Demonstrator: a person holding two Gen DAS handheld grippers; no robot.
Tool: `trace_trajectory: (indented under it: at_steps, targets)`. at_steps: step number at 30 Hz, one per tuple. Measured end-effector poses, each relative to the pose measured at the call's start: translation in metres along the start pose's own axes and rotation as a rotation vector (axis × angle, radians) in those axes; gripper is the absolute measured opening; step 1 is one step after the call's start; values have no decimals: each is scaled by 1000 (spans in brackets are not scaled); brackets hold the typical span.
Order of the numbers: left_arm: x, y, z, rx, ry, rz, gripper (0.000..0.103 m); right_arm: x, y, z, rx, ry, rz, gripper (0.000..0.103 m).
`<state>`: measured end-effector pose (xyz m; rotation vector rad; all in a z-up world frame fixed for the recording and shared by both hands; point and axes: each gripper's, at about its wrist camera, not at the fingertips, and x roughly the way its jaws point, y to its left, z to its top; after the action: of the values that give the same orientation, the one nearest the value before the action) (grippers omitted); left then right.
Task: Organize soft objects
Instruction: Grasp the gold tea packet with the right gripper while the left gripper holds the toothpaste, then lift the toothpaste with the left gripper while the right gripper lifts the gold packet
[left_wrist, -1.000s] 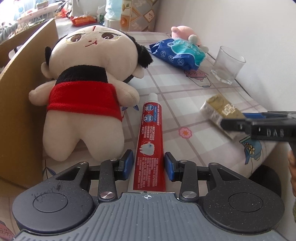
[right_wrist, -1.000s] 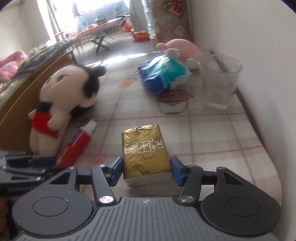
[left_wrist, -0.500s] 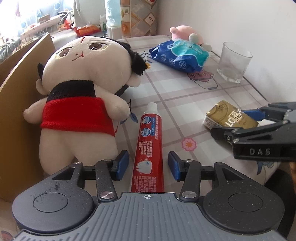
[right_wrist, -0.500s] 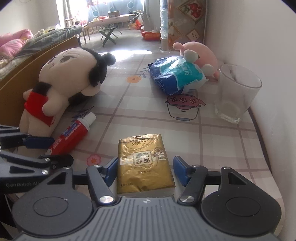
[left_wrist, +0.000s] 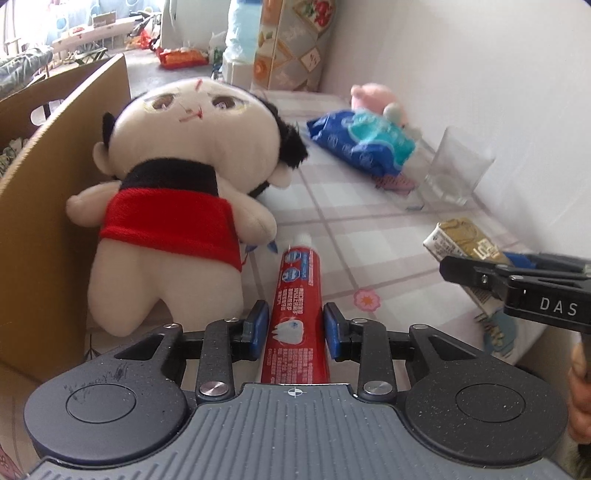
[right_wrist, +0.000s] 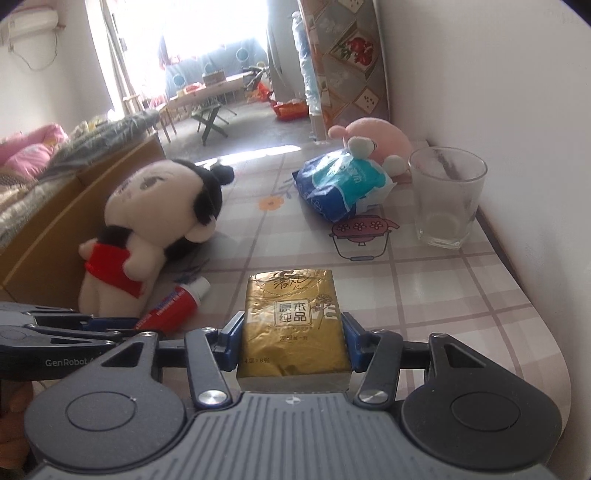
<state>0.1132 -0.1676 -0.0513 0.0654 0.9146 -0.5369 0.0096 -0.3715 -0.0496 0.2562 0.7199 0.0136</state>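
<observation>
The left gripper is closed on the red toothpaste tube: both blue pads touch its sides near the flat end, and the white cap end points away toward the middle of the tabletop. The tube lies just beside the plush doll, which rests along the left edge of the tabletop against a cardboard box.

The right gripper has the gold tissue pack between its jaws, which are closing; the pads touch both long sides of the pack. The pack is near the front edge of the tabletop, toward the right corner.

Farther back, near the wall edge, a blue wet-wipe packet leans on a pink plush toy, and a clear glass stands just beside them.
</observation>
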Motion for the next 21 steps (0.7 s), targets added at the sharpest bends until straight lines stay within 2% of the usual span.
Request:
trace_trajectory:
  at_steps: [6,10,14,19,20,21]
  targets:
    - [-22,8,3,-49,-47,-62,31,-25,13,8,16,-66,48,56]
    - [-31,9,3,-55,-70,-68,31,-28,22,11,7,-79,53,56]
    - [-30,15,1,-83,-56,-83,30,-24,28,8,20,-55,88,56]
    - [-36,32,-1,-171,-23,-164,30,-22,32,1,44,-45,115,56]
    - [-38,35,0,-191,-17,-184,28,-23,32,1,50,-47,118,55]
    - [-40,39,1,-211,-16,-205,9,-23,32,0,55,-49,120,55]
